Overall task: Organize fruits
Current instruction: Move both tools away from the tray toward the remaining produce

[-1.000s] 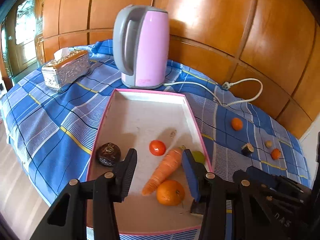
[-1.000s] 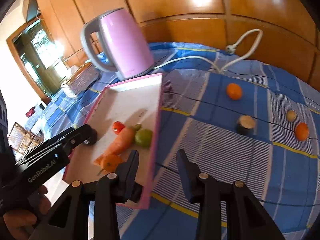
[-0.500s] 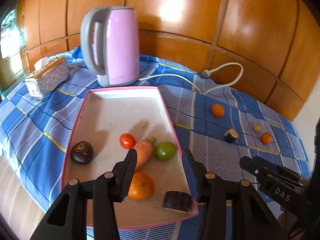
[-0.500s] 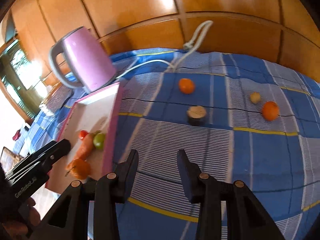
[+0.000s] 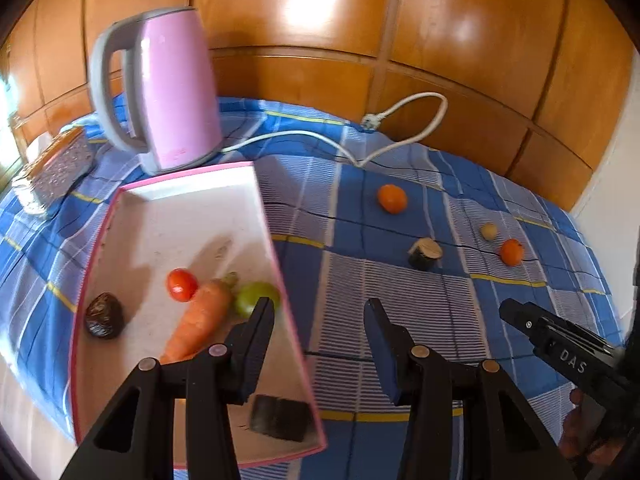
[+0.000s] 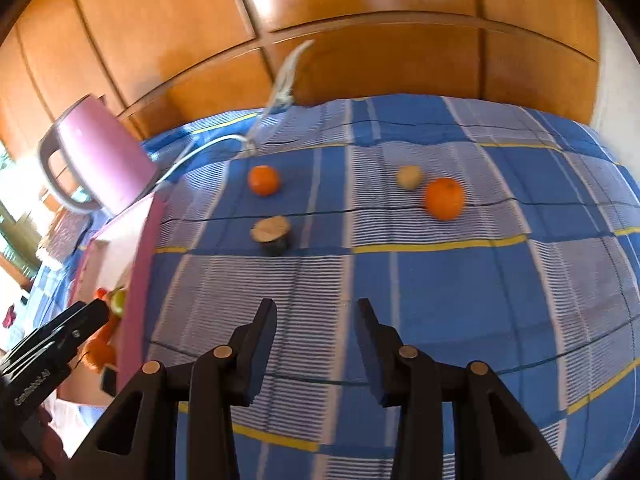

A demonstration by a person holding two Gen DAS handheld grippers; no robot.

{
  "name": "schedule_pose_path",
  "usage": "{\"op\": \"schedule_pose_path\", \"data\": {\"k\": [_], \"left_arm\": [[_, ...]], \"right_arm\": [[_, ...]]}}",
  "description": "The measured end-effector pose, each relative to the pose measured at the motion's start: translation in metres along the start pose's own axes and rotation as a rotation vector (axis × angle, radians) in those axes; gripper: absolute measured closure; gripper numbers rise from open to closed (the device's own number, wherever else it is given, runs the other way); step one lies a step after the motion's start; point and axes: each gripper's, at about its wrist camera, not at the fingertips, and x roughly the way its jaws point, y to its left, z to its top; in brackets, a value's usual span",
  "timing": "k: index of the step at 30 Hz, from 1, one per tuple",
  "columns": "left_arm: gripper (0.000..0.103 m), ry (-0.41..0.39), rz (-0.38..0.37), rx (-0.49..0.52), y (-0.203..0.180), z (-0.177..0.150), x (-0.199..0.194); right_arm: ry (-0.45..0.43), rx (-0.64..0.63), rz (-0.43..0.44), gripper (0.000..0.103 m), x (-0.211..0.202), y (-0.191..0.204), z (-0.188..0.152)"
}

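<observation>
A pink-rimmed white tray (image 5: 192,216) holds a red tomato (image 5: 182,285), a carrot (image 5: 200,320), a green fruit (image 5: 252,298), a dark round fruit (image 5: 105,315) and a dark chunk (image 5: 280,418). On the blue checked cloth lie two oranges (image 6: 263,180) (image 6: 444,198), a small beige fruit (image 6: 409,177) and a dark cut piece (image 6: 272,234). My left gripper (image 5: 320,320) is open and empty, above the tray's right rim. My right gripper (image 6: 316,320) is open and empty, above the cloth, short of the cut piece.
A pink kettle (image 5: 164,92) stands behind the tray, its white cord (image 5: 400,128) trailing across the cloth. A silver tissue box (image 5: 56,164) sits at the far left. Wooden wall panels (image 6: 360,12) close off the back.
Both grippers have swung to the right, away from the tray and toward the loose fruits on the cloth. The dark chunk now lies in the tray's near corner. Both stay open.
</observation>
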Motion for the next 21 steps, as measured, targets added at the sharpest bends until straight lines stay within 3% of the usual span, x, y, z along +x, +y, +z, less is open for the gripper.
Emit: {"op": "schedule_pose_path", "data": {"k": [15, 21], "left_arm": [[0.056, 0.051, -0.077, 0.056, -0.037, 0.016, 0.036], [0.056, 0.059, -0.070, 0.063, -0.045, 0.027, 0.050]], "right_arm": [[0.000, 0.071, -0.044, 0.063, 0.004, -0.040, 0.013], [0.006, 0.081, -0.052, 0.062, 0.010, -0.048, 0.018]]}}
